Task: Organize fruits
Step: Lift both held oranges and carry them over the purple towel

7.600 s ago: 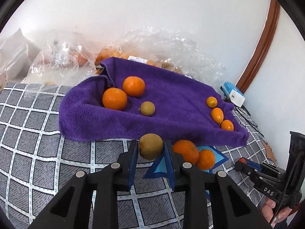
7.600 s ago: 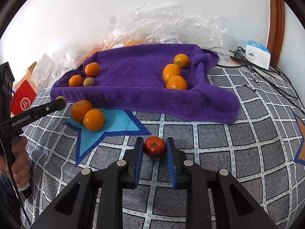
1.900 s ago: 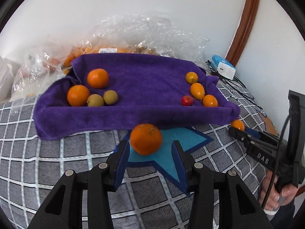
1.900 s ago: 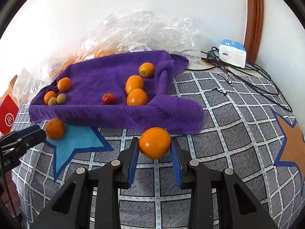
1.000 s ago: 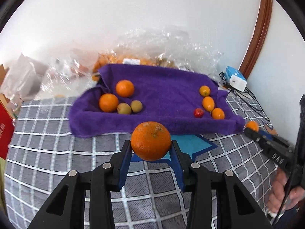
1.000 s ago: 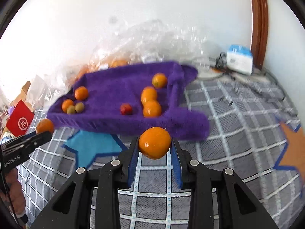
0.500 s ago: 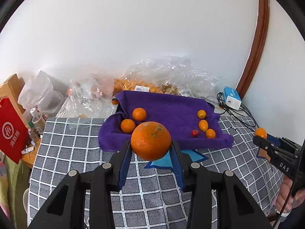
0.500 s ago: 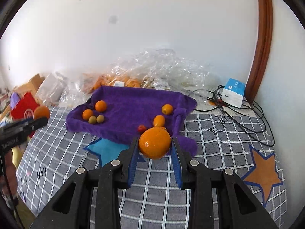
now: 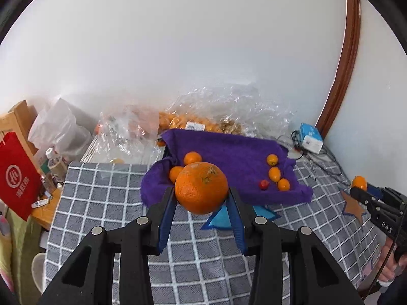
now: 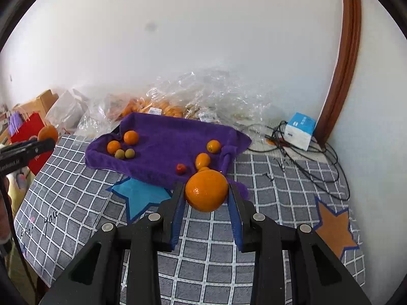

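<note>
My left gripper is shut on a large orange and holds it high above the table. My right gripper is shut on a smaller orange, also held high. The purple towel lies at the back of the table; it also shows in the right wrist view. On its left end lie two oranges and two kiwis. On its right end lie three small oranges and a small red fruit.
A grey checked cloth with blue and orange stars covers the table. Clear plastic bags of fruit lie behind the towel. A blue-white box and cables sit at the back right. A red bag stands left.
Both grippers have risen and pulled back from the table, each still holding its orange. The towel and fruit look smaller and farther away.
</note>
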A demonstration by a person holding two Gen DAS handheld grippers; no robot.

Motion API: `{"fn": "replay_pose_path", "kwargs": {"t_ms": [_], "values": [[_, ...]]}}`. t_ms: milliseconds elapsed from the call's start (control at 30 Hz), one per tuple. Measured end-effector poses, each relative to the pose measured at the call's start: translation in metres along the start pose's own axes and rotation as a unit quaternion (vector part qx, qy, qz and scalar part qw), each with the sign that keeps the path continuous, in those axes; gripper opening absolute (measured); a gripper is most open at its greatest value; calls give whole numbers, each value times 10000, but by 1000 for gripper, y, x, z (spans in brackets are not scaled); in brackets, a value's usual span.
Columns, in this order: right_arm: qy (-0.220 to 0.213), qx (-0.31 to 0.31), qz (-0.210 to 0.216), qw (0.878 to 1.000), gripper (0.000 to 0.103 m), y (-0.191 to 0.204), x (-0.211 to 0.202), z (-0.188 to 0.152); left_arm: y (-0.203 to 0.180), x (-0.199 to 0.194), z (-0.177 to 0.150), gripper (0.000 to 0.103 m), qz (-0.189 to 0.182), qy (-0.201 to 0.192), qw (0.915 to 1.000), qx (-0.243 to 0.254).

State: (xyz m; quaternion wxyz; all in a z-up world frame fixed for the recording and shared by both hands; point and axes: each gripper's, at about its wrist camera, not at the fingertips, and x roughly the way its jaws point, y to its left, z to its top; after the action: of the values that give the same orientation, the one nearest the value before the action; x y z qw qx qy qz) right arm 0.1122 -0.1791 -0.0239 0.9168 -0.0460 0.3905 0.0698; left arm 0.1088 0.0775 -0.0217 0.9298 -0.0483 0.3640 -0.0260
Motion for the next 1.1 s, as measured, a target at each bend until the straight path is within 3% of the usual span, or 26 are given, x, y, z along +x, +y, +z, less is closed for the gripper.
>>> {"fn": "replay_pose_path", "kwargs": {"t_ms": [233, 367, 500, 700, 1100], "values": [[-270, 17, 309, 9992, 33, 11, 24, 23, -8, 30, 9, 38, -323, 55, 9992, -222], [-284, 68, 417, 9987, 33, 12, 50, 37, -16, 47, 18, 38, -280, 44, 9996, 25], [-203, 217, 459, 9985, 33, 5, 82, 50, -17, 65, 27, 38, -148, 4, 9997, 200], [-16, 511, 474, 9976, 33, -8, 130, 62, -8, 102, 40, 38, -219, 112, 9997, 88], [634, -3, 469, 9969, 33, 16, 222, 69, 4, 167, 46, 38, -306, 534, 9979, -199]]}}
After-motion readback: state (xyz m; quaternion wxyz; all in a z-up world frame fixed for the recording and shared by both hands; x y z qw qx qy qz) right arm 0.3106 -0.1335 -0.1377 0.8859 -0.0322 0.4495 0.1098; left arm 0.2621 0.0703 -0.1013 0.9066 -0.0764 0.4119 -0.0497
